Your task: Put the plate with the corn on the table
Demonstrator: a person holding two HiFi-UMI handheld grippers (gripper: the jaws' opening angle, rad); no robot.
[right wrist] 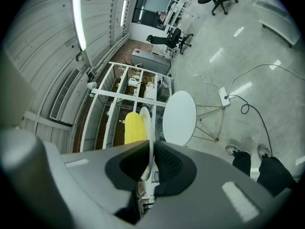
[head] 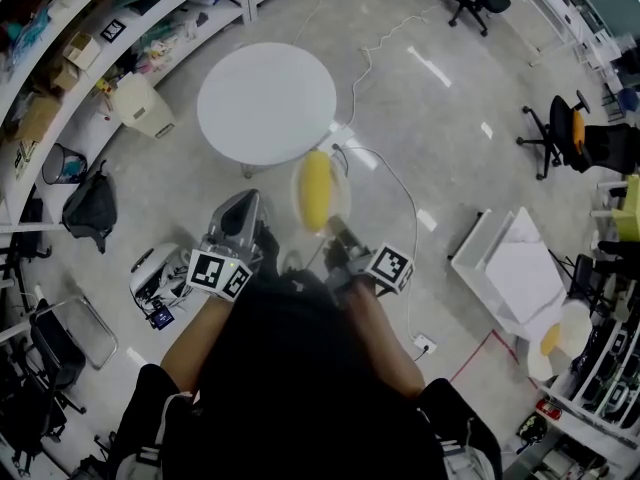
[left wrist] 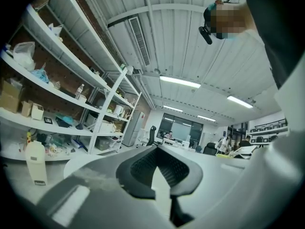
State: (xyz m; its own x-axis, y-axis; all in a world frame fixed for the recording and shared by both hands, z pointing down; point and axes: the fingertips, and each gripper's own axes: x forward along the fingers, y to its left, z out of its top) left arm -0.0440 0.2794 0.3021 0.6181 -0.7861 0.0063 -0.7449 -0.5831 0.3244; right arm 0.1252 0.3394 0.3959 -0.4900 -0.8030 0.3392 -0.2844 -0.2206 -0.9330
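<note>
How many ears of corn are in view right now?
2, it seems. One corn lies on the plate clamped in the right gripper. A second yellow piece, likely corn, sits on a white dish at the head view's lower right. Shelves may hide more.

No legible text, label, brand or number anywhere.

Round white table (head: 266, 104) just ahead with its whole top free, open floor between it and the plate (head: 298, 193), shelving (head: 185, 8) and a cream bin (head: 140, 103) close on its left, cable (head: 400, 183) trailing on the floor to the right, office chairs (head: 555, 138) well apart.
</note>
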